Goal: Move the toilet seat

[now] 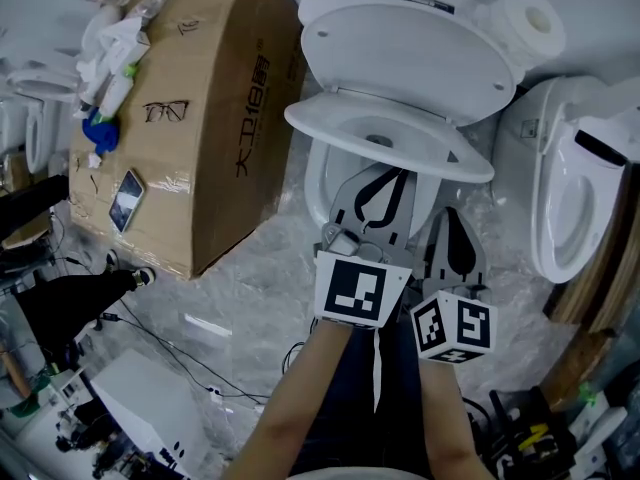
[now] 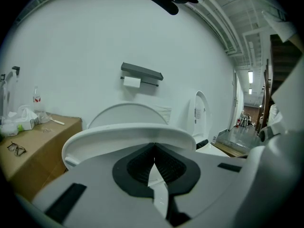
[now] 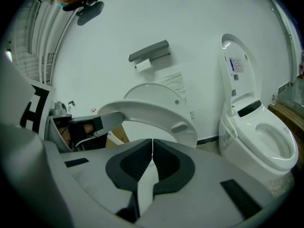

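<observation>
Two pairs of jaws are pressed together and empty: the left gripper (image 2: 154, 146) points under the front edge of the half-raised toilet seat (image 1: 390, 133), which hangs tilted above the toilet bowl (image 1: 318, 183), while the right gripper (image 3: 152, 141) waits beside it, slightly further back.

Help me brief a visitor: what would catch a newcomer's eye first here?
The toilet seat, half raised at centre, with the shut left gripper and right gripper pointing at its front rim. To its left, a cardboard box bearing glasses and a phone; to its right, a second toilet.
</observation>
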`<action>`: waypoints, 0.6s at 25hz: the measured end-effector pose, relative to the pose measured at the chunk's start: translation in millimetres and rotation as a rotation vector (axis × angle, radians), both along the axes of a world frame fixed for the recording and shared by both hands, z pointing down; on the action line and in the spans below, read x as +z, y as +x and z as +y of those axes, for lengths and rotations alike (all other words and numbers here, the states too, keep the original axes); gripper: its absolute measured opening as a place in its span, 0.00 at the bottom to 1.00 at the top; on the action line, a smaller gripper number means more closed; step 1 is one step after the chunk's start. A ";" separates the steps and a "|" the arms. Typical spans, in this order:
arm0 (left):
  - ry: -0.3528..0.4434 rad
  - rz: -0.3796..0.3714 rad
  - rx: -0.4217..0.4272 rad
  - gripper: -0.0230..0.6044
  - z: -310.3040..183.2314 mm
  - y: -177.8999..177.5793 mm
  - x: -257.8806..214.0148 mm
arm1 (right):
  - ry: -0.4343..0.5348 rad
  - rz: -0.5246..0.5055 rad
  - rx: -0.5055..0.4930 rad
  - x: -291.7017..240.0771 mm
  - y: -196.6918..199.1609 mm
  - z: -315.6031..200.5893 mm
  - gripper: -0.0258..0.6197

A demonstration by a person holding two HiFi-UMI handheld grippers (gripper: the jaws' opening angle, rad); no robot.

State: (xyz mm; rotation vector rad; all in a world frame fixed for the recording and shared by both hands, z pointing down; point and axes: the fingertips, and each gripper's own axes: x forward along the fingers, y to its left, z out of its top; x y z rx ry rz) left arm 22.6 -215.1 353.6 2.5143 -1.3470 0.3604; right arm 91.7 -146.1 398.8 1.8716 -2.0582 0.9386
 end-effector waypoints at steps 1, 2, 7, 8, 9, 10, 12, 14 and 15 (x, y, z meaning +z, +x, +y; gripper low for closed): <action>0.002 0.002 0.002 0.06 -2.8 0.4 -1.1 | 0.006 0.001 0.005 -1.9 1.1 -2.3 0.07; 0.003 0.003 0.005 0.06 -5.4 0.7 -2.1 | 0.012 0.001 0.010 -3.9 2.2 -4.6 0.07; 0.020 -0.003 0.021 0.06 -19.6 3.4 -6.8 | 0.032 -0.001 0.033 -9.9 7.3 -14.9 0.07; 0.024 -0.006 0.024 0.06 -22.8 4.2 -7.7 | 0.030 0.000 0.038 -10.2 8.2 -16.3 0.07; 0.026 -0.006 0.026 0.06 -26.1 4.9 -8.6 | 0.029 0.000 0.042 -10.2 8.9 -17.6 0.07; 0.028 -0.005 0.027 0.06 -29.3 5.7 -9.5 | 0.029 0.000 0.045 -10.3 9.8 -18.7 0.07; 0.029 0.000 0.033 0.06 -35.7 7.4 -11.5 | 0.034 -0.001 0.054 -11.3 11.3 -21.1 0.07; 0.033 -0.004 0.043 0.06 -42.5 8.5 -13.0 | 0.042 -0.001 0.059 -12.1 11.7 -24.5 0.07; 0.033 -0.012 0.050 0.06 -45.8 8.8 -13.0 | 0.044 -0.002 0.061 -12.0 11.6 -26.1 0.07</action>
